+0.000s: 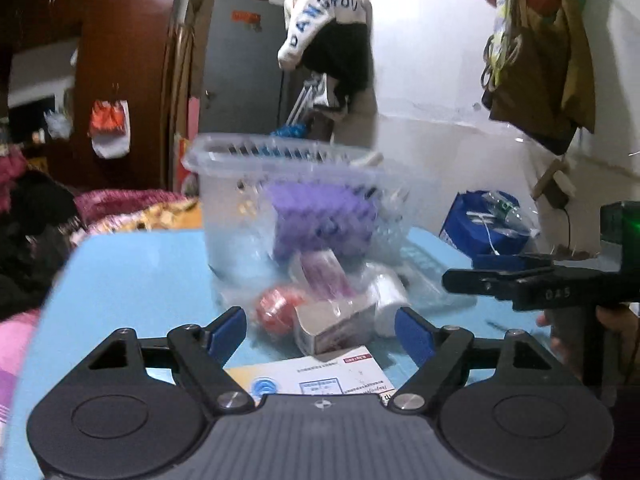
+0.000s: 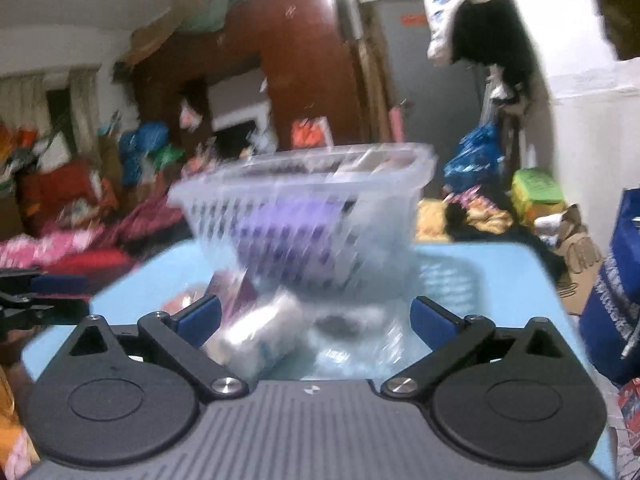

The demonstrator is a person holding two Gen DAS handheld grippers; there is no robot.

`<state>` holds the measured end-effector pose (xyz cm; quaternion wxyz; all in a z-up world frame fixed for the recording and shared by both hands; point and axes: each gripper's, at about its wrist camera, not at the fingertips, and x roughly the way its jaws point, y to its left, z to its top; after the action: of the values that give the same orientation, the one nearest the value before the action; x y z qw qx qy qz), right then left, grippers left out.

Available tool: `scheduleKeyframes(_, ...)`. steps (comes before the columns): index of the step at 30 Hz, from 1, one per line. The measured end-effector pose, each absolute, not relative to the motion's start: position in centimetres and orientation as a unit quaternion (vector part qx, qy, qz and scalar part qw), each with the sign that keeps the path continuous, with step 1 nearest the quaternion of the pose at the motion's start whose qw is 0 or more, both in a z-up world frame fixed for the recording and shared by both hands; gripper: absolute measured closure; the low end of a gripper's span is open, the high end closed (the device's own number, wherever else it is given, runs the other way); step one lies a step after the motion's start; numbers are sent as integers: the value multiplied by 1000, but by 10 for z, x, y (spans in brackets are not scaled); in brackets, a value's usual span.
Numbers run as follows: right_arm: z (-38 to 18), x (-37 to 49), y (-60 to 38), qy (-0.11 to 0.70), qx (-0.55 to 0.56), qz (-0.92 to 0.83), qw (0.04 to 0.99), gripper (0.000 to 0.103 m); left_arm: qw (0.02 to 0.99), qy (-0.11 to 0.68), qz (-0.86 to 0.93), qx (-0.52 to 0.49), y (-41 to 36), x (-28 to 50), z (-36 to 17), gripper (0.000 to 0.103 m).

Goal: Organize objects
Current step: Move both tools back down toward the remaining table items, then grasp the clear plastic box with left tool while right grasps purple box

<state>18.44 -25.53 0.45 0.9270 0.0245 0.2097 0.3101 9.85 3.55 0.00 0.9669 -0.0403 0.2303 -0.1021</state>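
A clear plastic basket (image 1: pixel 240 196) stands on the light blue table (image 1: pixel 132 276), holding a purple block (image 1: pixel 320 220). In front of it lie a red ball (image 1: pixel 276 308), a small carton (image 1: pixel 336 328), a white roll (image 1: pixel 388 300) and a pink-and-white packet (image 1: pixel 324 272), partly under clear plastic. My left gripper (image 1: pixel 322 330) is open, its blue pads either side of the carton, apart from it. My right gripper (image 2: pixel 316 316) is open, just before the blurred basket (image 2: pixel 304 208) and a white roll (image 2: pixel 260 336). It also shows side-on in the left wrist view (image 1: pixel 520 284).
A printed card (image 1: pixel 320 376) lies at the table's near edge. A blue box (image 1: pixel 480 224) stands at the right by the white wall. Bedding and clothes (image 1: pixel 124 208) pile up left of the table. A clear lid (image 2: pixel 448 276) lies behind the basket.
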Motion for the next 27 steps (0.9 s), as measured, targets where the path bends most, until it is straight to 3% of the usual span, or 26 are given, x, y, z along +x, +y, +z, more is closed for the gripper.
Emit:
scheduleKeyframes(9, 11, 206, -221, 215, 26, 330, 919, 3, 957, 258, -109, -74, 33, 129, -31, 19)
scheduleKeyframes(16, 3, 224, -164, 256, -31, 326, 909, 44, 954, 268, -115, -71, 25, 136, -44, 19)
scheduleKeyframes(24, 0, 221, -145, 280, -52, 343, 895, 48, 954, 267, -119, -64, 19, 138, -45, 19)
scheduleKeyframes(27, 0, 216, -145, 277, -71, 336, 898, 57, 957, 261, -117, -54, 16, 136, -45, 22)
